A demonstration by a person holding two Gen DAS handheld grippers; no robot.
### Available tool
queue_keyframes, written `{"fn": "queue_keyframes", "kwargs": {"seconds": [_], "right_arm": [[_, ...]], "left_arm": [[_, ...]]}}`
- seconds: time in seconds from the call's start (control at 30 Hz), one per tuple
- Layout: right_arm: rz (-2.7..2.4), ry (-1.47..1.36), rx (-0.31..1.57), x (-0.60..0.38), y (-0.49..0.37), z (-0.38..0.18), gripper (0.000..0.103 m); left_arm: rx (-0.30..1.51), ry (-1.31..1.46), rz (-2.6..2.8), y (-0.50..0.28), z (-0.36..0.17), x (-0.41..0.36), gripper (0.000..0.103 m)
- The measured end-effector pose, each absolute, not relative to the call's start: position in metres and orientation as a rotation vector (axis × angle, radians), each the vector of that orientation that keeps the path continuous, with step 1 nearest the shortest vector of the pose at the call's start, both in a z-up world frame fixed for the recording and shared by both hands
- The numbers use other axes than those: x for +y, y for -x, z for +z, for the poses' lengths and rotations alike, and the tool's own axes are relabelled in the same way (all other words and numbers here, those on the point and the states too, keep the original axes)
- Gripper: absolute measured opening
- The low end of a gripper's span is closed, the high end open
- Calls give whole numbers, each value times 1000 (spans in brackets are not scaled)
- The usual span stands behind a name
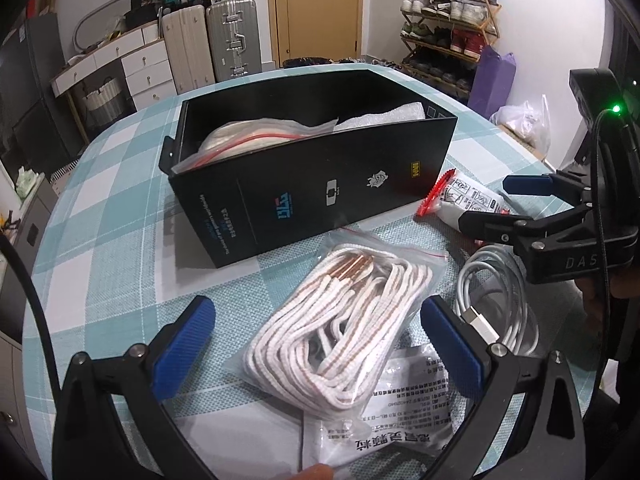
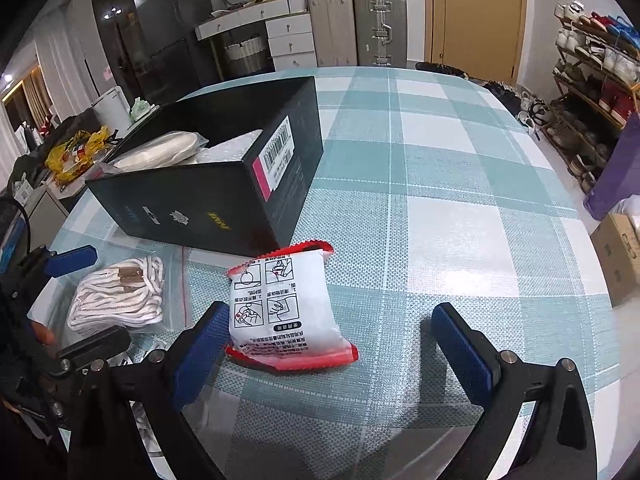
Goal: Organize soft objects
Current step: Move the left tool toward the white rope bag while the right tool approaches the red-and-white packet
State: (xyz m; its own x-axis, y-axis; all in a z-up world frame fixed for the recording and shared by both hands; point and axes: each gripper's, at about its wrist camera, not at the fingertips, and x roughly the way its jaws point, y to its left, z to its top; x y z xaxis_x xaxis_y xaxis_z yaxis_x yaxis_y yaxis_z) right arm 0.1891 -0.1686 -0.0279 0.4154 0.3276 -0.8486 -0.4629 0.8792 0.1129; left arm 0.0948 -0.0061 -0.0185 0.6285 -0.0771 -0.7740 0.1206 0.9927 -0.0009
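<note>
The left gripper (image 1: 316,344) is spread wide and holds nothing. A clear zip bag of white-and-tan braided cord (image 1: 340,332) lies between its blue pads on the teal-and-white checked tablecloth (image 1: 120,200). The bag fills the lower centre of the left wrist view, its long axis running from lower left up toward upper right, so it sits slantwise across the gap between the fingers rather than square to them. A turn of the wrist would probably give a cleaner pinch.

The right gripper (image 2: 324,344) is equally wide and empty. A white pouch with red crimped edges and printed instruction panels (image 2: 284,312) lies just ahead of it in the lower centre of that view. It sits close against the left-hand pad, well apart from the right-hand one, with its long axis pointing up the frame toward the box. Each arm is nearer its own item.

The open black cardboard box (image 1: 320,196) stands in the middle of the left view and the upper left of the right view. It already holds a bagged pale bundle and something white and textured (what exactly, I cannot tell).

Only the left view shows a coiled white USB cable (image 1: 496,304) at lower right and a white printed plastic packet (image 1: 404,408) under the cord bag. Only the right view shows the box's end wall with its barcode label (image 2: 278,154).
</note>
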Motion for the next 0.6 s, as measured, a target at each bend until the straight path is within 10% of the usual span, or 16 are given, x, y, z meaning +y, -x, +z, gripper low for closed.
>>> {"fn": "queue_keyframes", "kwargs": {"seconds": [0.37, 0.6], "right_arm": [[512, 172, 1029, -165, -186, -29, 89], [528, 189, 1019, -162, -184, -27, 89]], "left_arm": [[889, -52, -163, -97, -17, -5, 100], [898, -68, -212, -94, -18, -10, 78]]}}
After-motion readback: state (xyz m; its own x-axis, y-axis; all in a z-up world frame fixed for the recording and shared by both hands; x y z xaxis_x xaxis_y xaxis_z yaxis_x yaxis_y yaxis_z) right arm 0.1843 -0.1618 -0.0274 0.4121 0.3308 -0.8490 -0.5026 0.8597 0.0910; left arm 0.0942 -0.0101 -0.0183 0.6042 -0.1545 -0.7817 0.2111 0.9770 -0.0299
